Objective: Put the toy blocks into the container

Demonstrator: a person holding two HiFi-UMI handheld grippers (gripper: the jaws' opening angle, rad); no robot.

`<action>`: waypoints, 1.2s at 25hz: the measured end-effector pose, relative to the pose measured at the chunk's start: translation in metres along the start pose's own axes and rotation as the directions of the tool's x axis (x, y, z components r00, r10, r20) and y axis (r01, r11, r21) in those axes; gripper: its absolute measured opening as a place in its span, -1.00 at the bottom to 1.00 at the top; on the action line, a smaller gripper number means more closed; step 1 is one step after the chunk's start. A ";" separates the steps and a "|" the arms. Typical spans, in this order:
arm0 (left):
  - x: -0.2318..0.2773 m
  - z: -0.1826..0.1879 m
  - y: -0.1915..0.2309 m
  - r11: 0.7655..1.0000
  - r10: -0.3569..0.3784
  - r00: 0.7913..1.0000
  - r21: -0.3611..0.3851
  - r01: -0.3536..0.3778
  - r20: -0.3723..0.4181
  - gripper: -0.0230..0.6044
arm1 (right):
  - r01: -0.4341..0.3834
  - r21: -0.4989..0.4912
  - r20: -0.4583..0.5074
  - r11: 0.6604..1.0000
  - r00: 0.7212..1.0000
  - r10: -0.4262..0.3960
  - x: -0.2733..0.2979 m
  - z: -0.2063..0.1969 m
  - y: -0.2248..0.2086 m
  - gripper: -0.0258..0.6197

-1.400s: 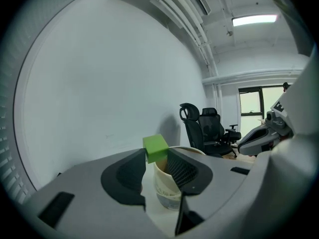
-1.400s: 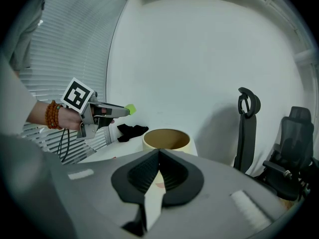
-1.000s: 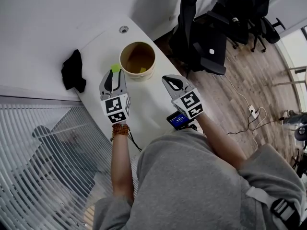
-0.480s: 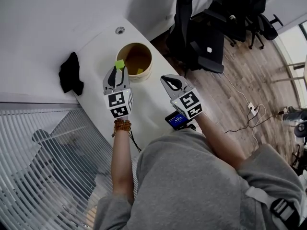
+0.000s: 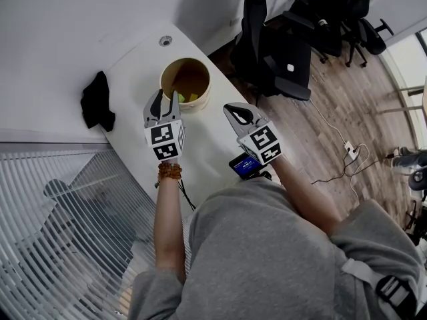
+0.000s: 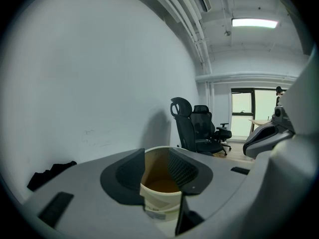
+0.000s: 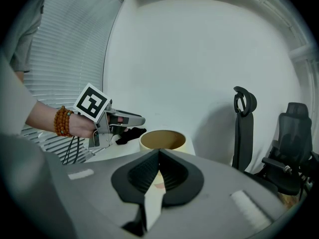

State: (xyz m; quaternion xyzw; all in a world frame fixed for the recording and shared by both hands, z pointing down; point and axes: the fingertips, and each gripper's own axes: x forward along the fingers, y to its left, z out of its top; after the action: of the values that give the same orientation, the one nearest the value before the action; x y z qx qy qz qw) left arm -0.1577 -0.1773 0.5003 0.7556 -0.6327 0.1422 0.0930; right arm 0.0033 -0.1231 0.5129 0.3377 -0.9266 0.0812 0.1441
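A round tan bucket (image 5: 200,103) stands on the white table (image 5: 207,145). A green block (image 5: 181,97) and a yellow block (image 5: 194,98) lie inside it. My left gripper (image 5: 166,95) sits at the bucket's near left rim, open, with nothing between its jaws. In the left gripper view the bucket (image 6: 160,203) shows straight through the gap of the left gripper (image 6: 156,158). My right gripper (image 5: 231,109) rests to the right of the bucket, shut and empty. In the right gripper view the right gripper (image 7: 159,152) has its tips meeting, with the bucket (image 7: 144,144) and the left gripper (image 7: 141,119) ahead.
A black cloth (image 5: 95,102) lies at the table's left edge against the wall. A small device with a blue screen (image 5: 245,165) sits near my body. Black office chairs (image 5: 280,52) stand right of the table, and window blinds (image 5: 60,225) are at the left.
The green block was between the left jaws, travelled over the bucket's rim, and now lies inside the bucket. The left jaws are empty. The right gripper has not moved.
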 end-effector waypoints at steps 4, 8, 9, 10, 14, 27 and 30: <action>-0.002 -0.003 0.002 1.000 0.006 1.000 0.001 -0.006 0.004 -0.48 | 0.002 -0.001 -0.003 1.000 1.000 -0.002 0.000 -0.005 0.000 -0.89; -0.009 -0.005 0.010 1.000 0.024 1.000 -0.002 -0.024 0.004 -0.48 | 0.001 -0.006 -0.006 1.000 1.000 -0.001 0.000 -0.006 -0.001 -0.89; -0.011 -0.006 0.012 1.000 0.030 1.000 -0.003 -0.030 0.002 -0.48 | 0.000 -0.007 -0.007 1.000 1.000 0.000 0.000 -0.006 -0.001 -0.89; -0.014 -0.008 0.014 0.999 0.037 0.999 -0.004 -0.037 0.000 -0.48 | -0.001 -0.008 -0.009 1.000 1.000 0.001 0.000 -0.006 -0.001 -0.89; -0.025 -0.021 0.028 0.997 0.071 0.997 -0.016 -0.071 -0.007 -0.48 | -0.007 -0.007 -0.007 1.000 1.000 0.007 0.002 -0.004 0.003 -0.89; -0.066 -0.072 0.067 0.983 0.185 0.981 -0.001 -0.185 -0.061 -0.48 | -0.017 -0.011 -0.006 1.000 1.000 0.017 0.004 -0.003 0.008 -0.89; -0.070 -0.083 0.073 0.978 0.207 0.976 0.009 -0.206 -0.075 -0.48 | -0.020 -0.022 -0.015 1.000 1.000 0.019 0.004 -0.006 0.007 -0.89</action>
State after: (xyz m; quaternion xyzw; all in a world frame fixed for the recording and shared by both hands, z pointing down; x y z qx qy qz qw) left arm -0.2488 -0.0986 0.5524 0.6799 -0.7037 0.1799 0.1010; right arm -0.0028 -0.1186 0.5192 0.3265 -0.9296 0.0750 0.1538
